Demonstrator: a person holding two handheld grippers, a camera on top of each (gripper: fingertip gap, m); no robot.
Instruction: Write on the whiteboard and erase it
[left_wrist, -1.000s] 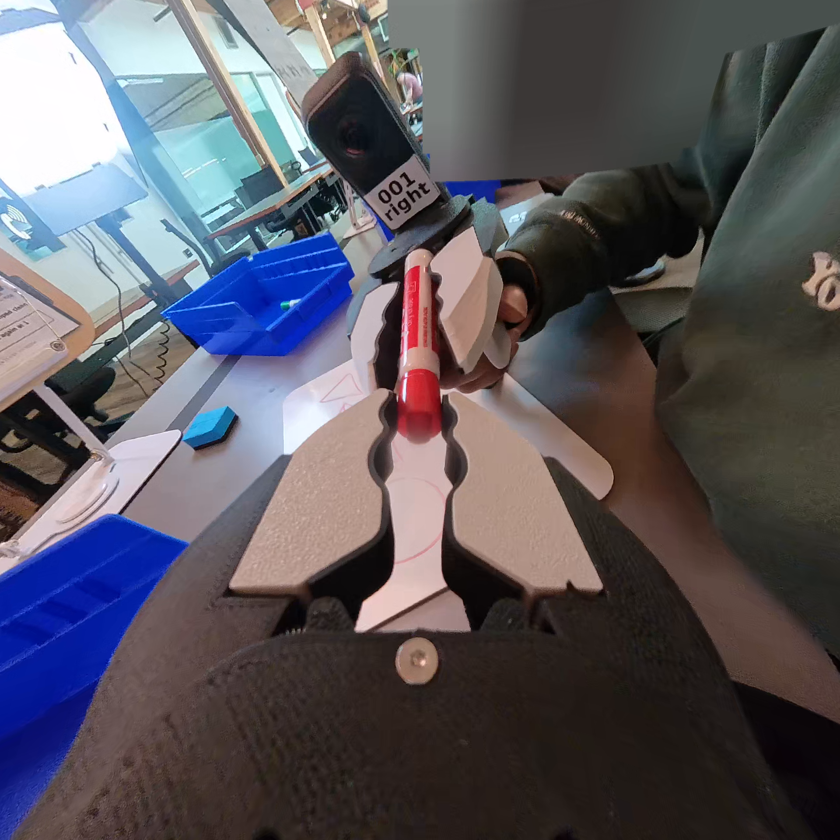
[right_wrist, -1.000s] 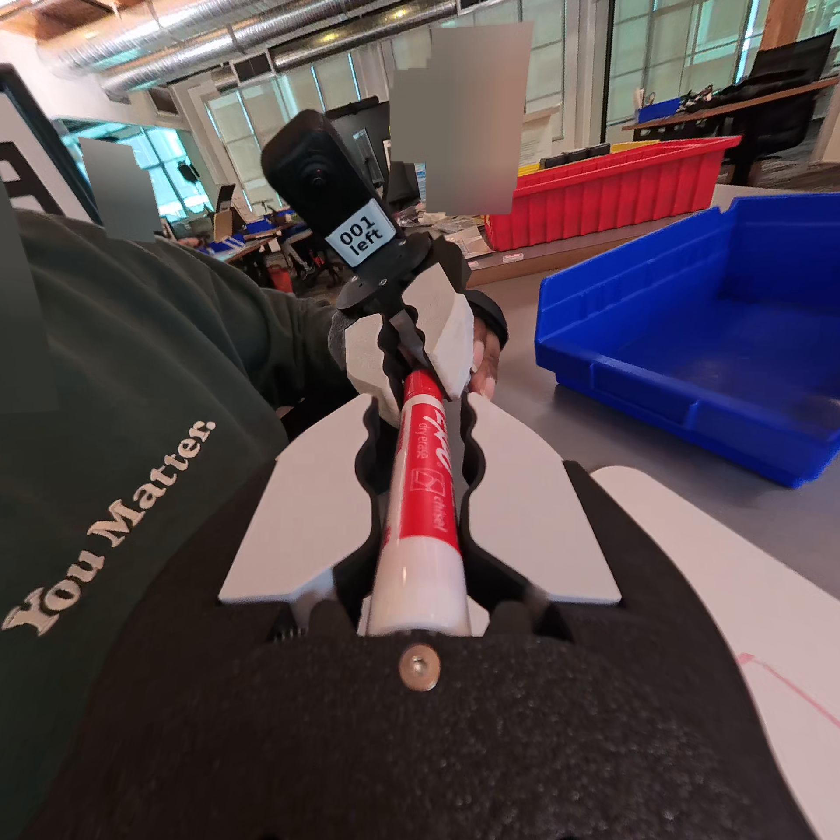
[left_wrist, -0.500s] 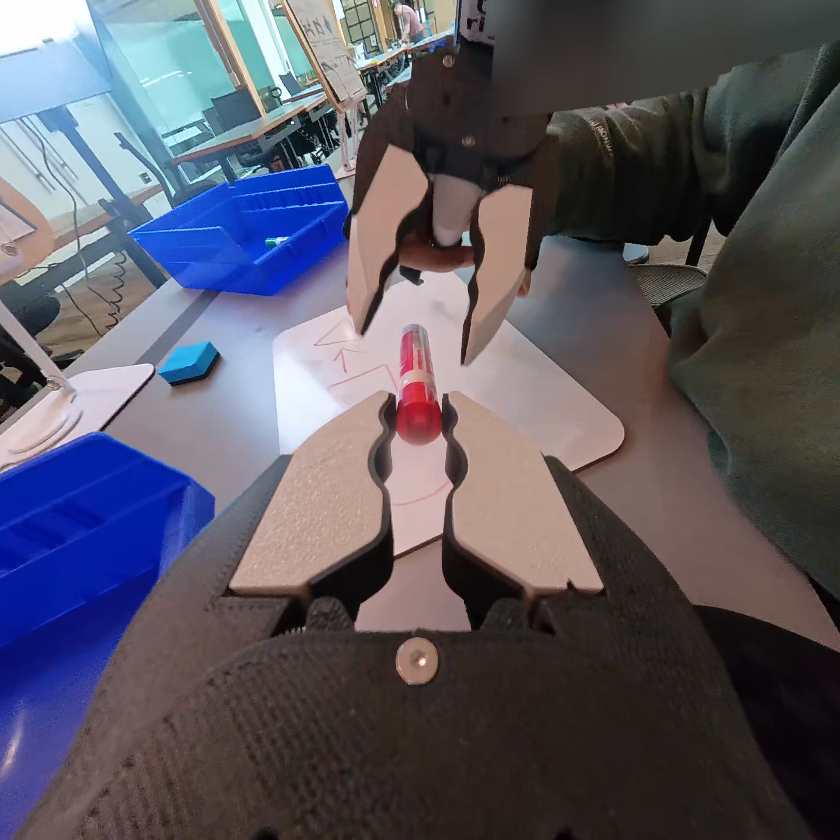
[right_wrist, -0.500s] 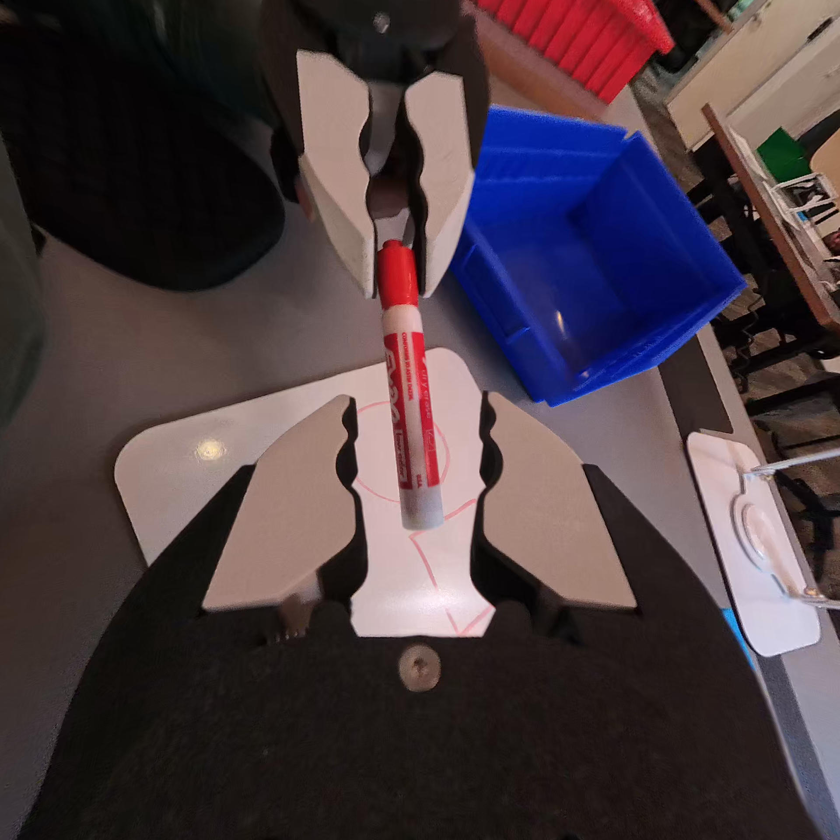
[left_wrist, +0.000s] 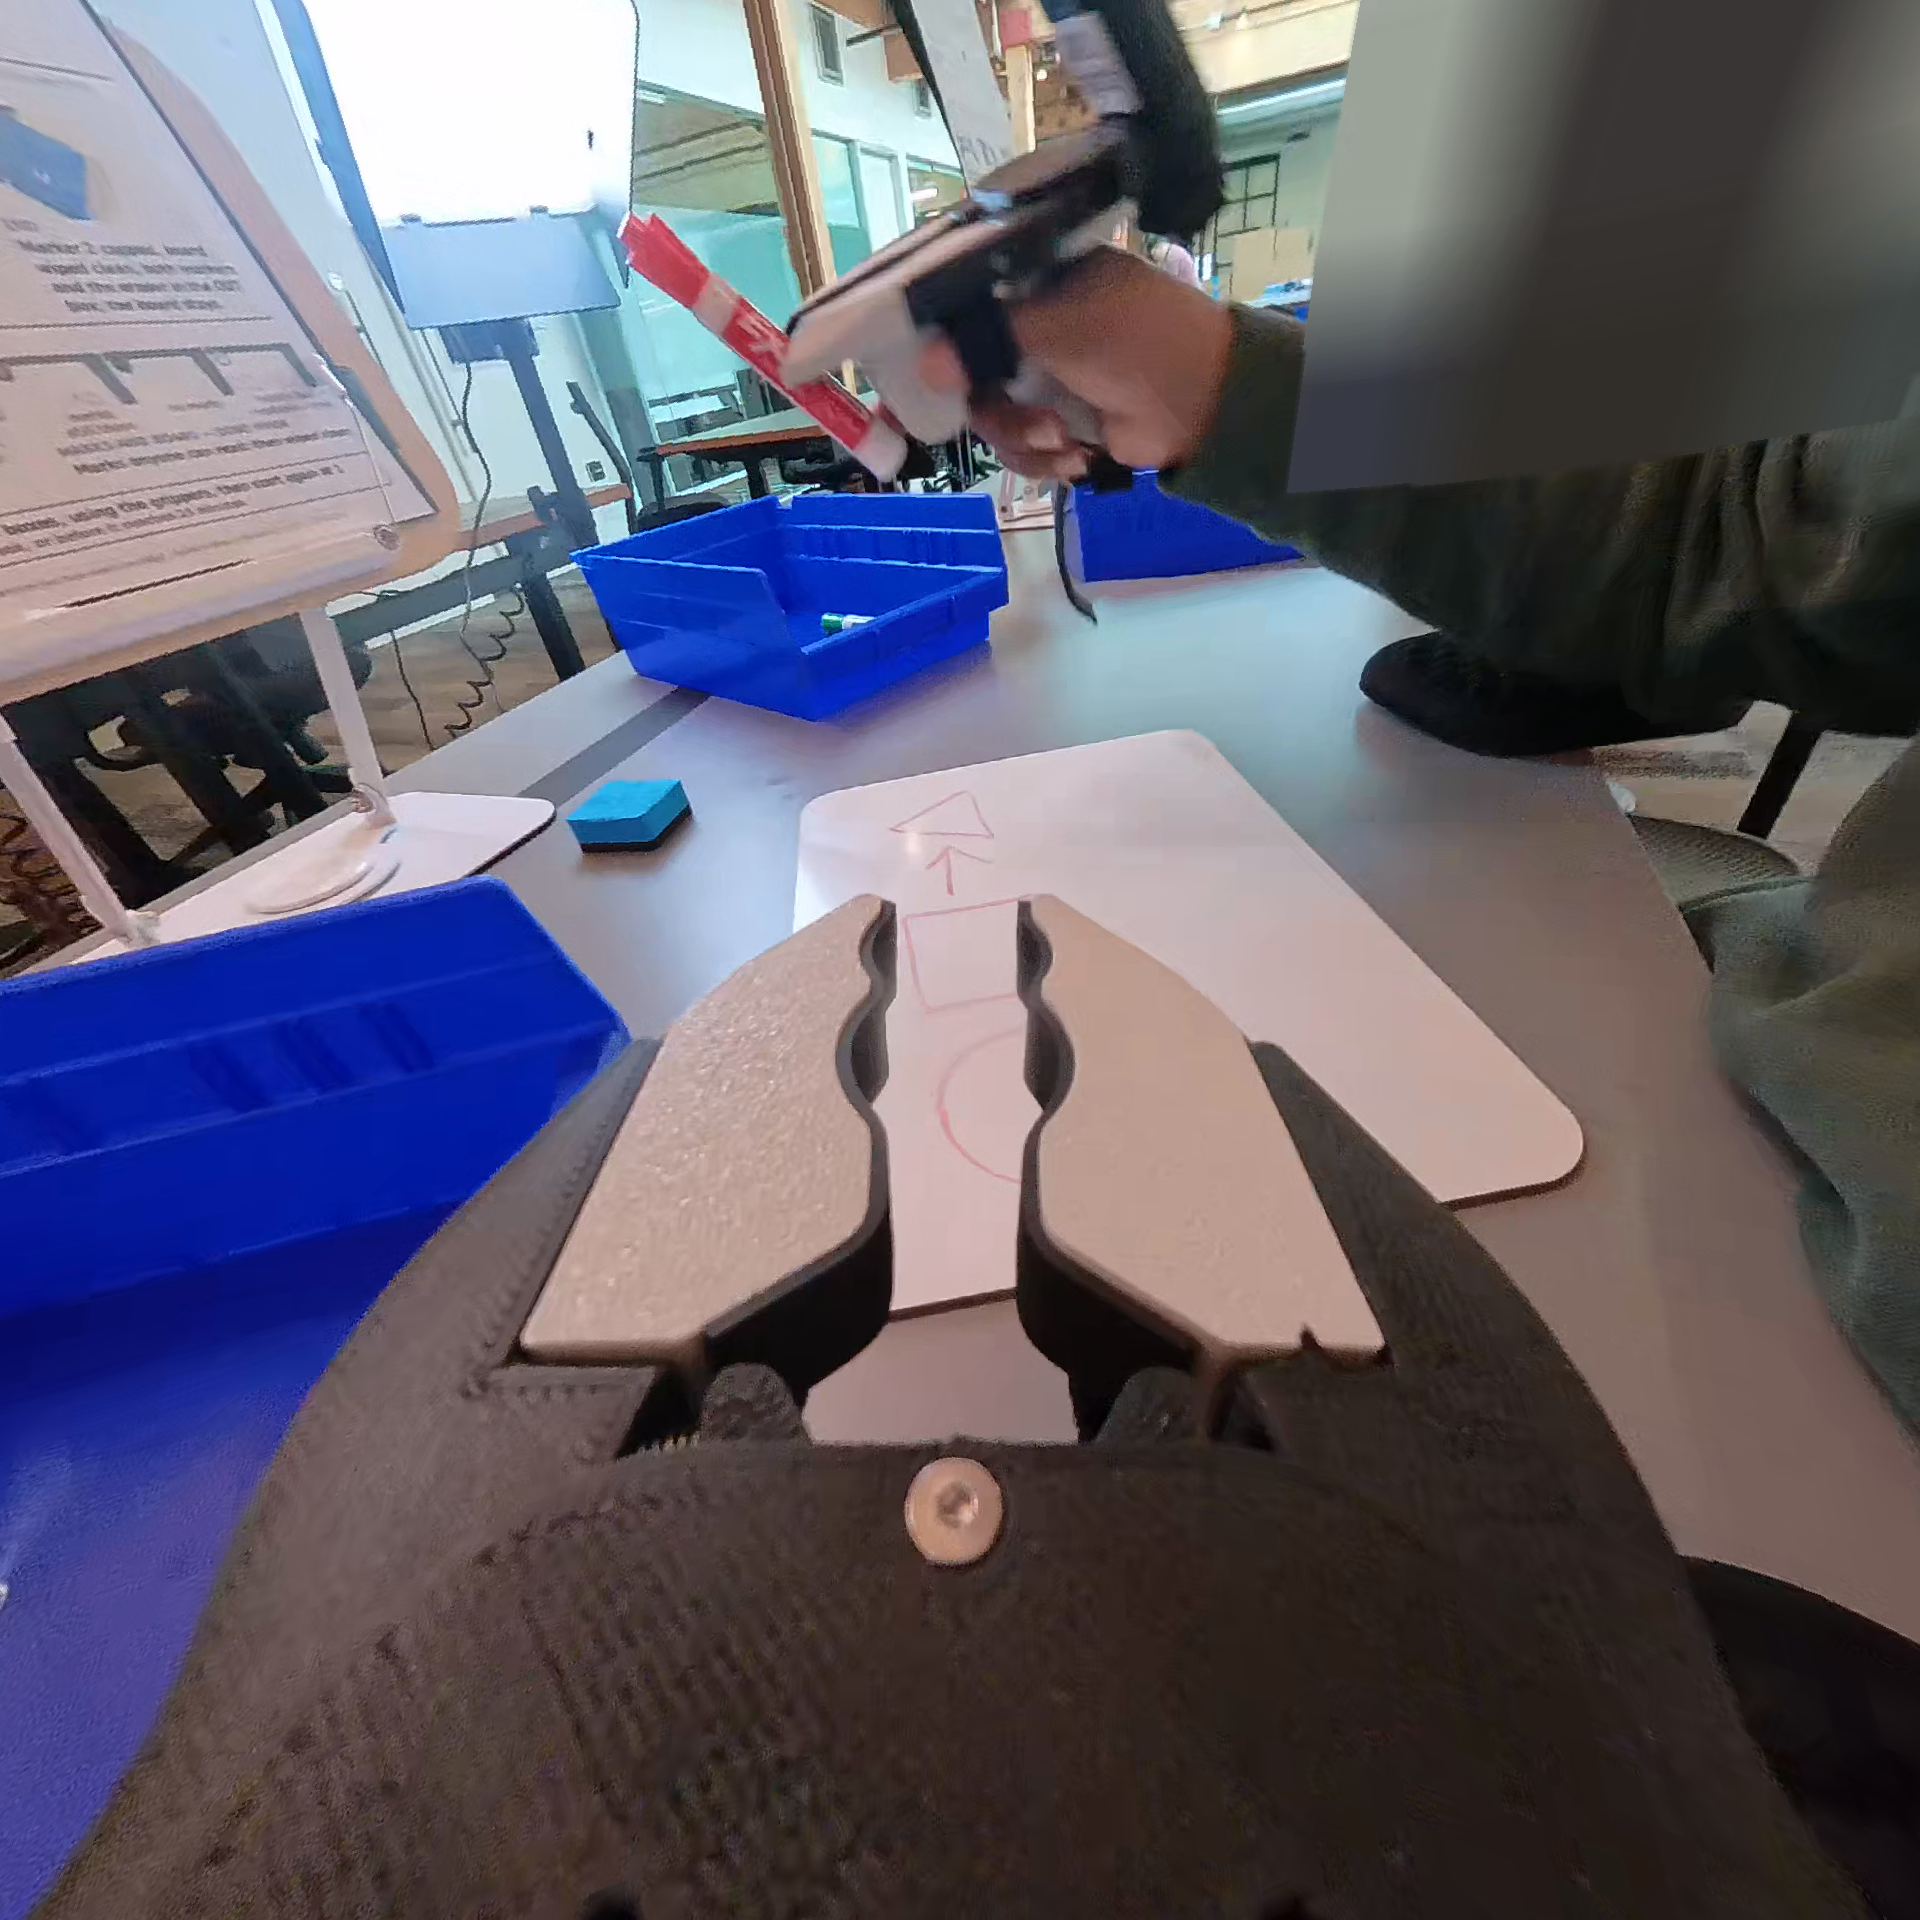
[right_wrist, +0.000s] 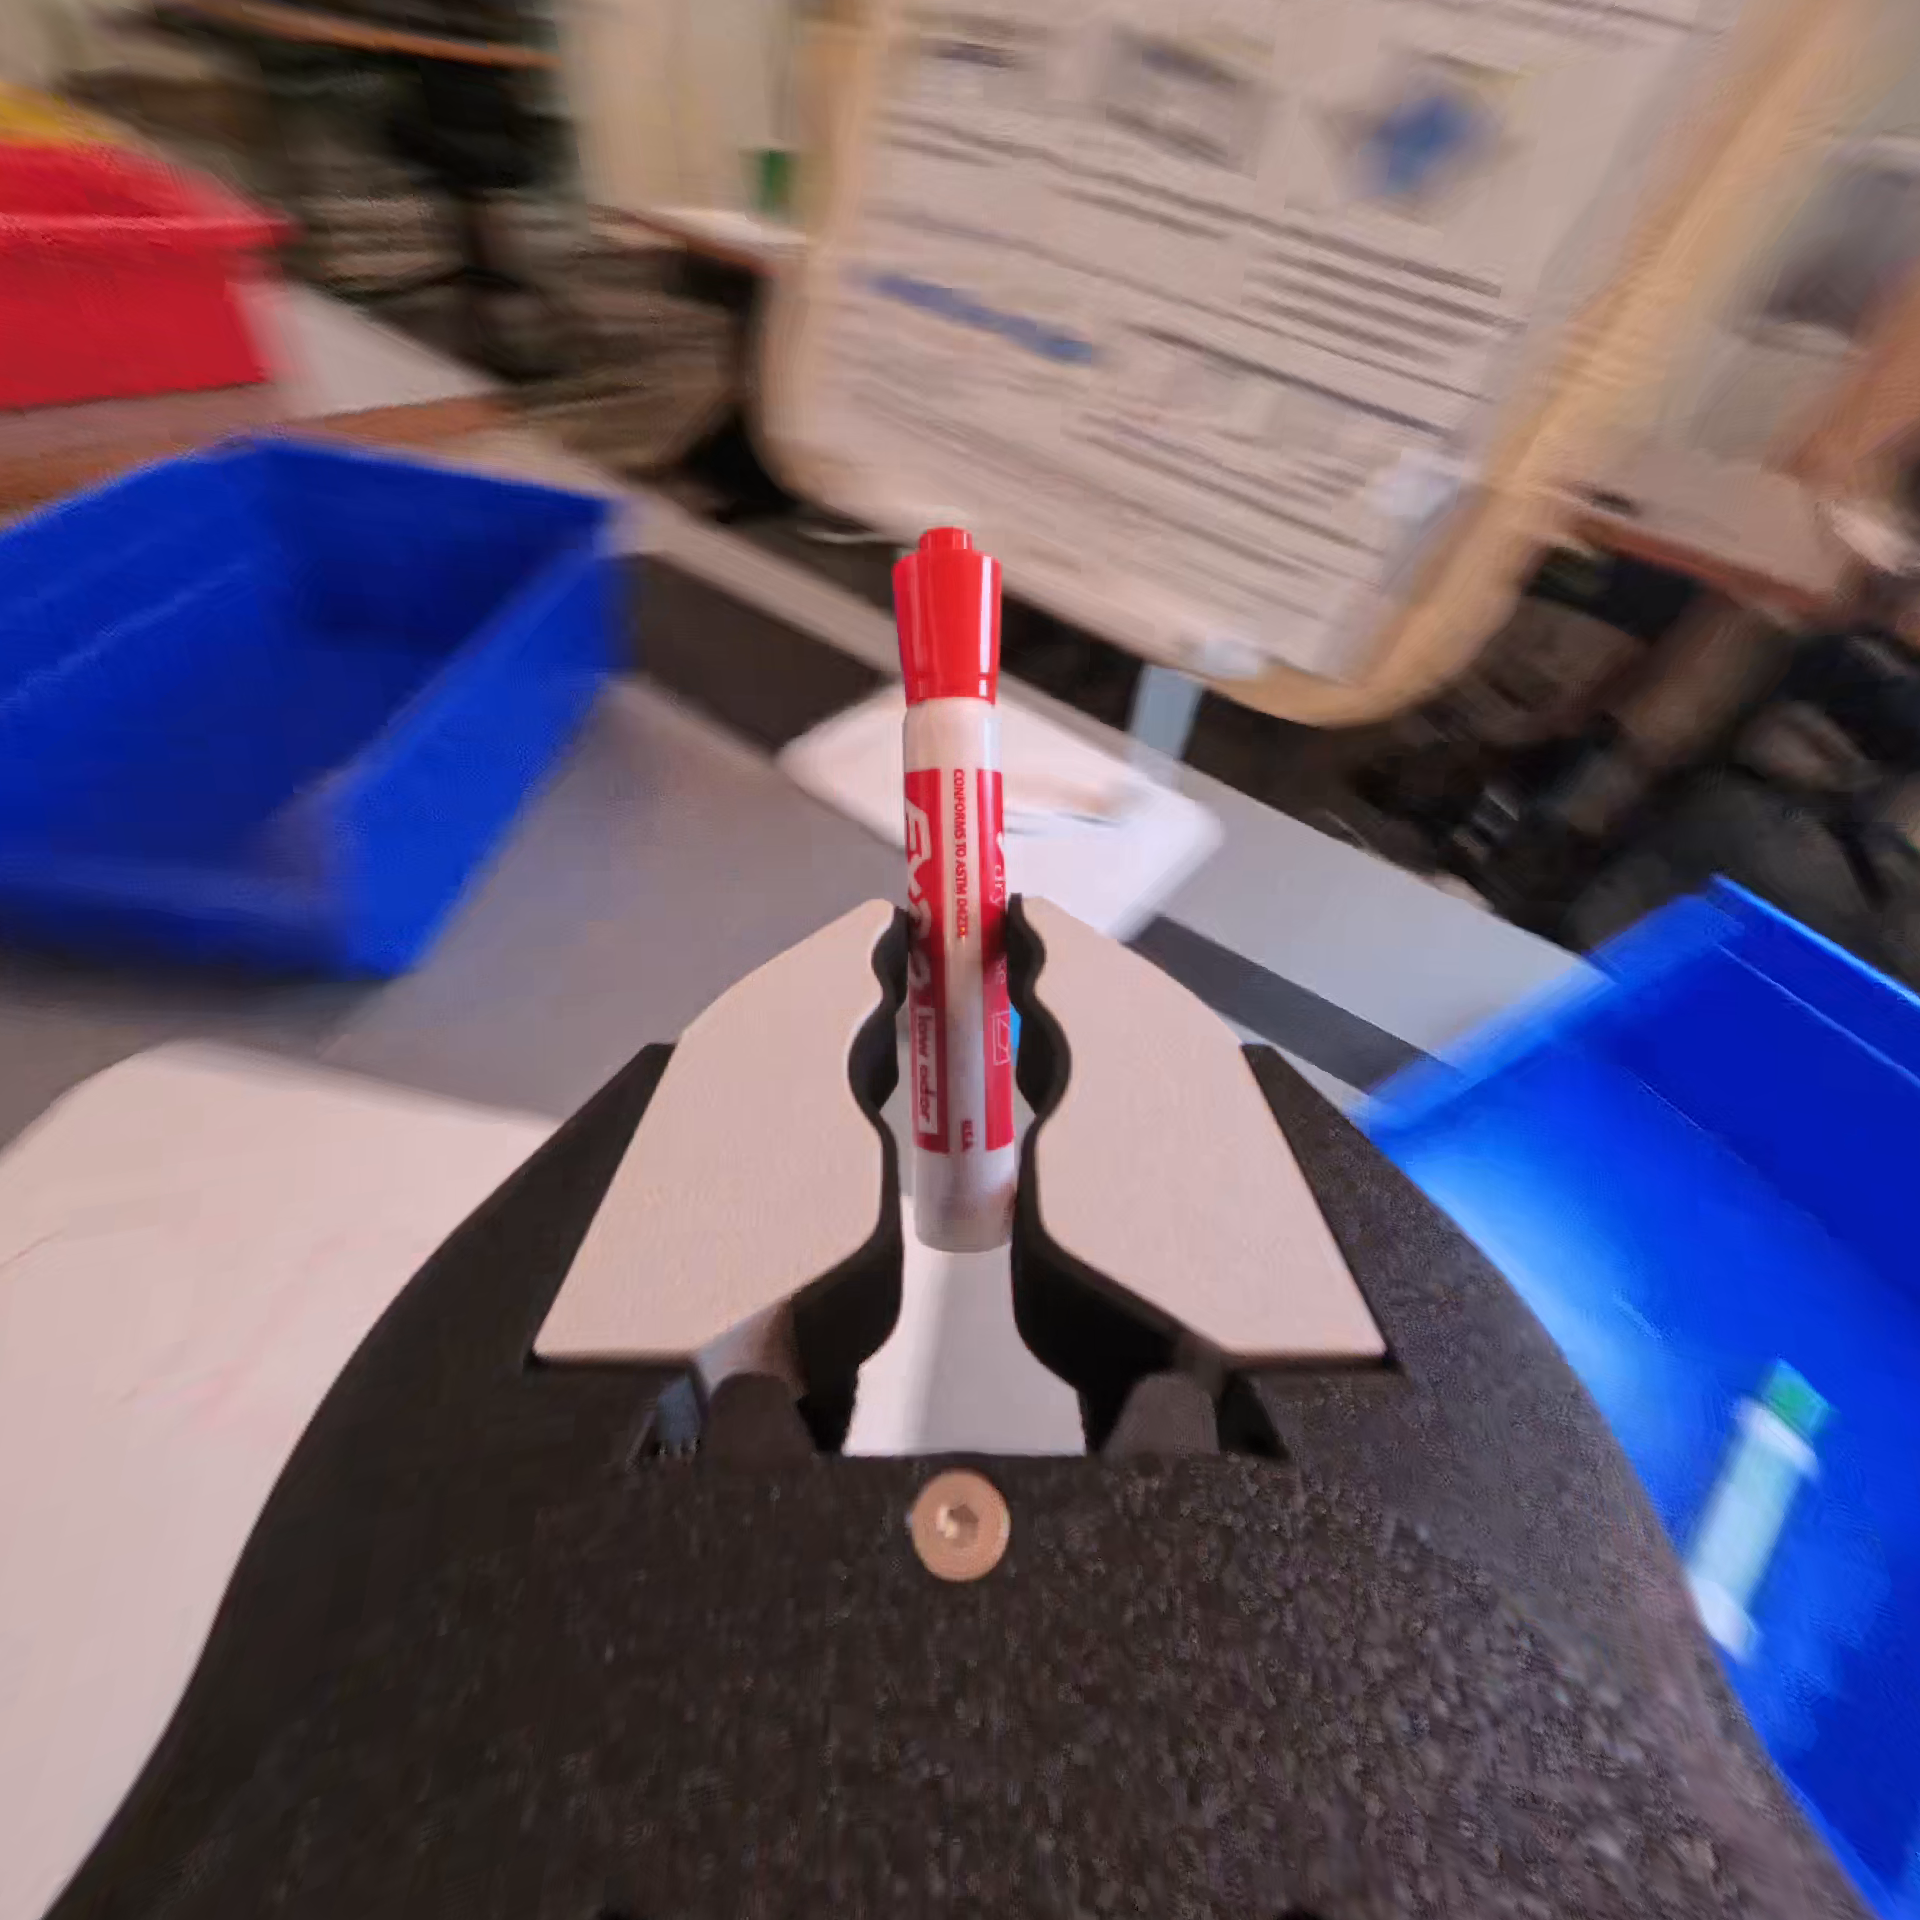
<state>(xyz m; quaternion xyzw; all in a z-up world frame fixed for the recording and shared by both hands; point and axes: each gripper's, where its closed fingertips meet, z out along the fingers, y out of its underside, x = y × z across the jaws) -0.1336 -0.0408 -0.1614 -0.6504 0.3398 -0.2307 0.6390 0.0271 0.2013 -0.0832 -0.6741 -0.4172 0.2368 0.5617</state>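
right tongs (right_wrist: 954, 914): now clamped on capped red marker (right_wrist: 951, 883), lifted upper centre | left tongs (left_wrist: 954, 914): marker released, slightly open, bare over whiteboard (left_wrist: 1195, 935)

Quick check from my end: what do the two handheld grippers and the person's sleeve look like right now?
Both match: the left gripper and right gripper have a textured black body with a silver screw at the centre and two pale grey fingers with wavy black inner pads. In the left wrist view a loose black strap hangs below the right gripper's handle. The sleeve is dark green.
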